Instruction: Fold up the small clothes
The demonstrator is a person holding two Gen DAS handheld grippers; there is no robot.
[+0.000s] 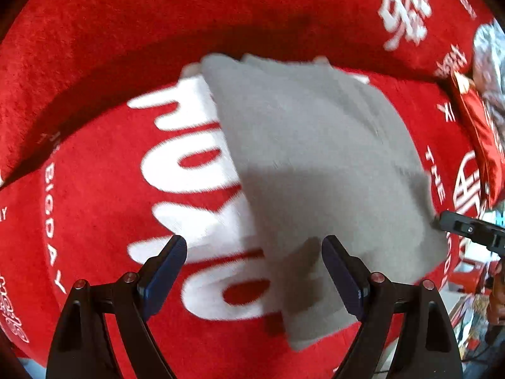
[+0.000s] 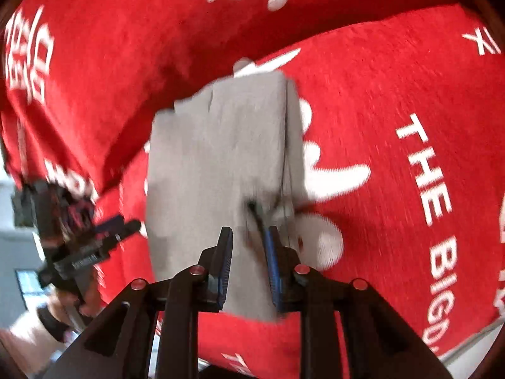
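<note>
Black fingers with blue pads frame the bottom of both wrist views. On the left wrist view the left gripper (image 1: 254,248) stands wide apart, nothing between its pads; the near edge of the grey cloth (image 1: 315,164) lies under and just past its right-hand finger, with no grip on it. That cloth is a small grey garment spread over a red cover (image 1: 94,63) printed with large white letters and characters, and it hides part of the white lettering. At the right edge of this view the tip of the other gripper touches the cloth's right border. On the right wrist view the right gripper (image 2: 249,237) is narrow, its two pads drawn close with grey cloth (image 2: 221,145) running down between them; the frame is blurred, and whether the pads truly pinch the fabric cannot be told. A dark cord or seam line runs along the cloth's right side near the right-hand pad. Left gripper (image 2: 104,237) shows at the left of this view, beside the cloth's edge, held by a hand (image 2: 47,315)
</note>
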